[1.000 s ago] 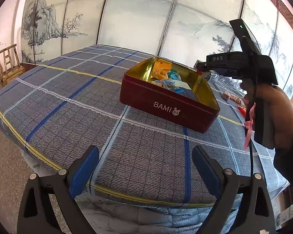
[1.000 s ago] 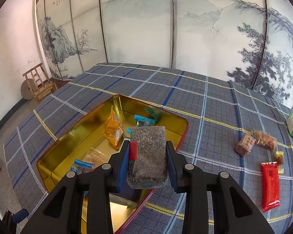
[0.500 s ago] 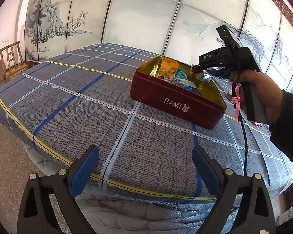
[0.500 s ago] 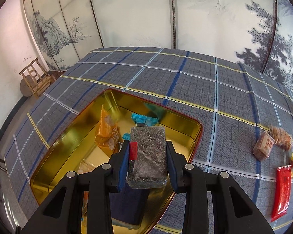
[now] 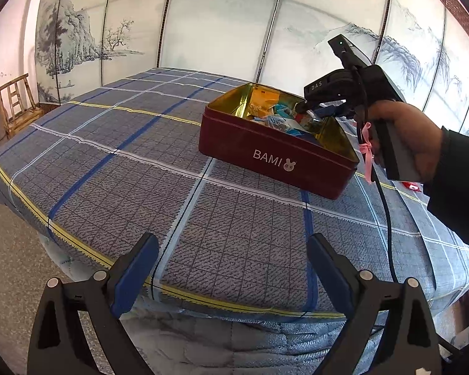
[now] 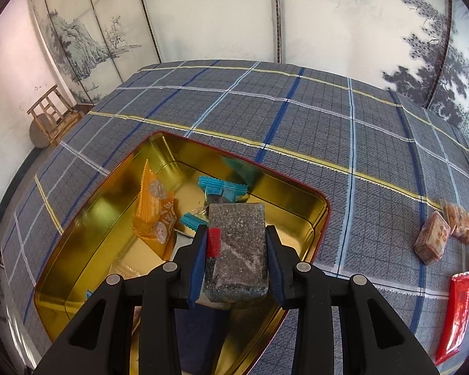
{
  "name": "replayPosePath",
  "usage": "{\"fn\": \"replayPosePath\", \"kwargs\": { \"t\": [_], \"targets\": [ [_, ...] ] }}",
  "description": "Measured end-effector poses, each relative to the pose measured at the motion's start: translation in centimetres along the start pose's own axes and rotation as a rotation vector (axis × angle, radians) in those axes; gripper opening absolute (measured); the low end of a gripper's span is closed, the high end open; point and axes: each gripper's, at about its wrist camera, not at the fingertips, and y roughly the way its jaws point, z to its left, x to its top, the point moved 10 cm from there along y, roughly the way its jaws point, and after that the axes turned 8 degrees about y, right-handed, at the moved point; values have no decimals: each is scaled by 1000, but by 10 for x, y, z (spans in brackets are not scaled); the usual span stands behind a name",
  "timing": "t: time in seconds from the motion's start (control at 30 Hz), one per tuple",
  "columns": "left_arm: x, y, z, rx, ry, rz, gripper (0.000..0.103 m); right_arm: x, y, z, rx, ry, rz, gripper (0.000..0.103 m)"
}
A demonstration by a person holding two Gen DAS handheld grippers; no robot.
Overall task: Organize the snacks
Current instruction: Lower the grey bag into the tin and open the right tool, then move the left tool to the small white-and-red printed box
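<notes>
Holding a dark speckled snack bar [image 6: 237,250] in my right gripper [image 6: 237,257], I have it pinched on its two long sides by the blue pads [image 6: 200,261]. The bar is a long block. Its long way runs up and down in the right wrist picture, from the bottom middle up toward the middle, pointing away from me. A small red sticker [image 6: 213,242] sits on its left side, next to the left pad. The bar hangs over the open red tin [image 6: 320,234], above the tin's lower right part.

Inside the gold tin I see an orange packet [image 6: 154,215] at the left and some blue wrapped sweets [image 6: 223,186] just above the bar.

On the checked blue cloth [image 6: 297,109], at the right of the picture and well apart from the tin, lie a brown wrapped cube [image 6: 431,242], a bag of golden bits [image 6: 459,222] touching it, and a long red packet [image 6: 455,312] lower down.

In the left wrist picture, my left gripper [image 5: 233,270] is spread wide at the bottom with nothing between its pads. My right hand [image 5: 403,137] holds its gripper over the tin at the right.
</notes>
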Motion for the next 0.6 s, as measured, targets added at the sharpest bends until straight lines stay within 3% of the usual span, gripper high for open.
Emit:
{"fn": "replayPosePath", "kwargs": {
  "t": [0.17, 0.23, 0.3, 0.37, 0.43, 0.6],
  "targets": [
    [1, 0, -9, 9, 24, 8, 94, 4, -11, -1, 67, 26, -26, 37],
    [3, -1, -14, 14, 44, 4, 94, 8, -31, 0, 150, 47, -84, 39],
    [5, -1, -21, 10, 62, 4, 94, 11, -53, -8, 176, 51, -156, 43],
    [9, -1, -29, 5, 81, 1, 94, 12, -77, -23, 207, 67, -227, 57],
    [12, -1, -39, -6, 107, -4, 94, 8, -95, -49, 201, 90, -282, 70],
    [23, 2, -76, -68, 195, -5, 94, -18, -113, -155, 109, 221, -313, 71]
  ]
}}
